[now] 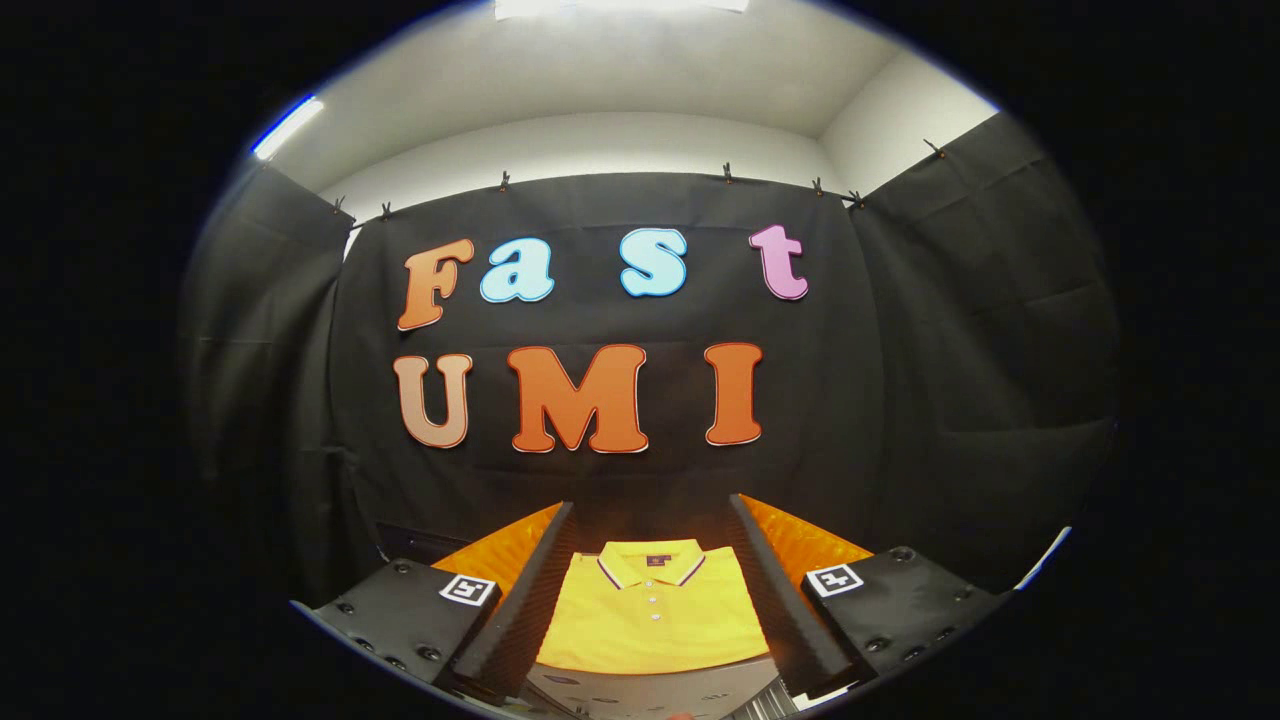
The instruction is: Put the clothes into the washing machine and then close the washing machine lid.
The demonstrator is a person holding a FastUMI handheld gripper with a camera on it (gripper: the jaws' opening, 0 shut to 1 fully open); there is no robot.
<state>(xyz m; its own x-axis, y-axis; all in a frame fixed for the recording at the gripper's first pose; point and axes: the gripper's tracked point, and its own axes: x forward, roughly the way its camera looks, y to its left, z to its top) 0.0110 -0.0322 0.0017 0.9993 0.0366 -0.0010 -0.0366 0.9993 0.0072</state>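
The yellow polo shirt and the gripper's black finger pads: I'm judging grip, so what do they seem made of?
The yellow polo shirt, lying folded between the open gripper's fingers, looks like soft matte knit cotton with a striped ribbed collar. The black finger pads look like ridged rubber or foam, judging by their sawtooth edges.

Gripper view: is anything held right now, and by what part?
Nothing is held. The gripper is open, fingers spread wide; the folded yellow polo shirt lies flat ahead, seen between them, untouched.

matt cloth polo shirt (650, 615) (ribbed-padded tongs (650, 600))
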